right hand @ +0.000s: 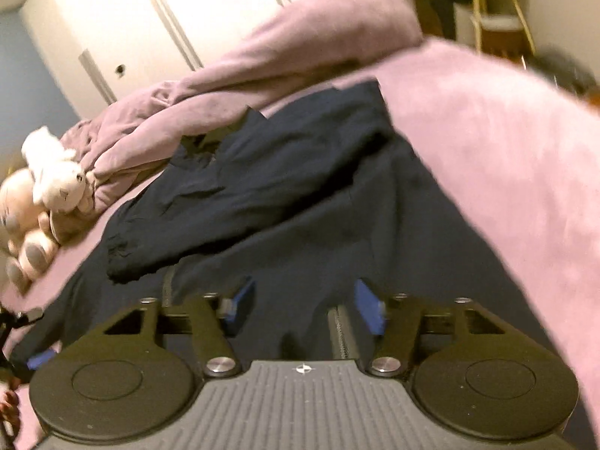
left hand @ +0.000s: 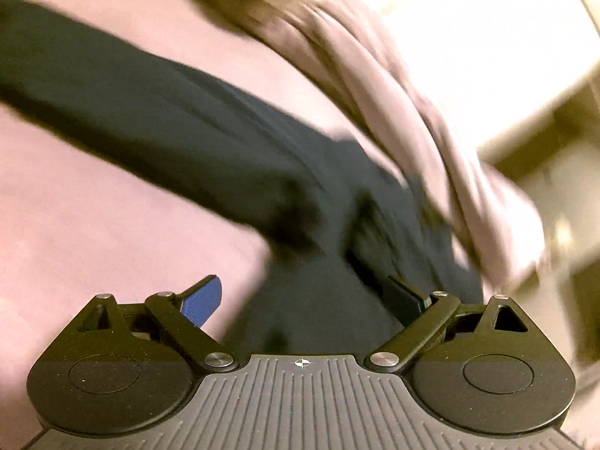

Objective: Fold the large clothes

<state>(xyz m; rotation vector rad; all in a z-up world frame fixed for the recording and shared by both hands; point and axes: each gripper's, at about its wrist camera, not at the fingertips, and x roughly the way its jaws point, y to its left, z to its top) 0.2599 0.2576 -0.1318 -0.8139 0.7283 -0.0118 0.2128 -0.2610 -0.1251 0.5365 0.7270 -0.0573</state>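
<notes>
1. The dark navy fabric garment (right hand: 285,195), the large piece to be folded, is lying spread on the pink-sheeted bed (right hand: 487,157). In the right wrist view it is running from 6 o'clock up toward 12 o'clock, with a gathered cuff of one sleeve (right hand: 123,258) lying across the body at about 9 o'clock, likely laid inward as a first fold.

2. In the left wrist view the same garment (left hand: 168,112) is stretching as a long dark band from 10 o'clock down to 6 o'clock. The view is blurred, so its edges are hard to trace.

3. The right claw (right hand: 303,307) is hovering over the cloth at 6 o'clock with its blue pads standing apart. Dark fabric is lying beneath and between them, but nothing is being pinched.

4. The left claw (left hand: 305,300) is also standing wide apart, its blue pad (left hand: 200,298) over bare pink sheet and the other finger over the dark cloth. It is gripping nothing.

5. Both claws being empty suggests a release, with a fresh hold on another edge coming next.

6. Beyond the garment, a rumpled mauve duvet (right hand: 300,37) is bunching at 11 o'clock, and pale plush toys (right hand: 48,187) are sitting at 9 o'clock, clear of the folding area.
</notes>
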